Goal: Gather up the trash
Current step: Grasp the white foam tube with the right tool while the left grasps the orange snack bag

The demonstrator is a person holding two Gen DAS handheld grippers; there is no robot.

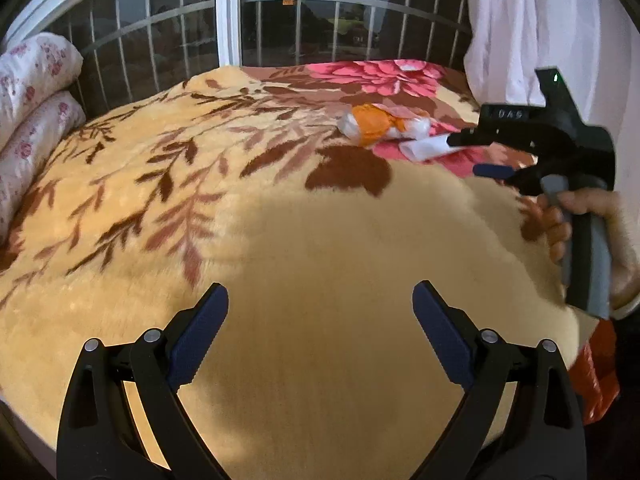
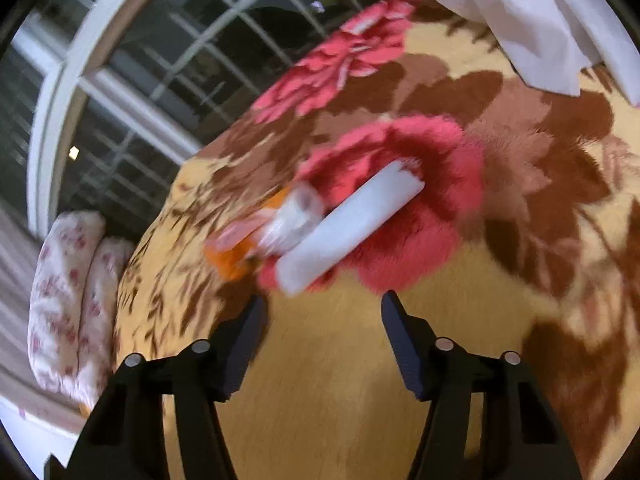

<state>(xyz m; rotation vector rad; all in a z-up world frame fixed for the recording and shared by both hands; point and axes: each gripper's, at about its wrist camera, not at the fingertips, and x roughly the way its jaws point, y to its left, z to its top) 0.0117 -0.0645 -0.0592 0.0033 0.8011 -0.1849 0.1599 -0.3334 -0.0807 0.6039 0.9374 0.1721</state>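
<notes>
reaching toward the trash on the far right of the bed, the right gripper (image 2: 322,308) has its jaws spread apart and holds nothing; in its own view the white roll (image 2: 352,228) lies just beyond the fingertips, not yet between them. touching the roll's left side is the wrapper (image 2: 276,228), a crumpled orange and clear thing, too blurred to say what it is. both rest on the pink flower of the blanket (image 1: 280,220), on the far right part of the bed near the curtain (image 1: 532,20). the left gripper (image 1: 320,304) hangs over the bare yellow near part of the blanket, jaws wide and empty, well apart from the trash. from the left view the right gripper (image 1: 468,152) shows side-on, its fingers near the roll (image 1: 424,148) with the wrapper (image 1: 380,126) just left of it. pillows (image 1: 36,92) sit at the far left by the window (image 1: 232,12). an orange-red bag-like thing (image 1: 600,372) shows at the near right edge; whether it is the place for the trash cannot be told. as i judge it, collection is at its start: no piece is picked up, two lie waiting, and the first grasp, likely of the roll, is still to be made.
</notes>
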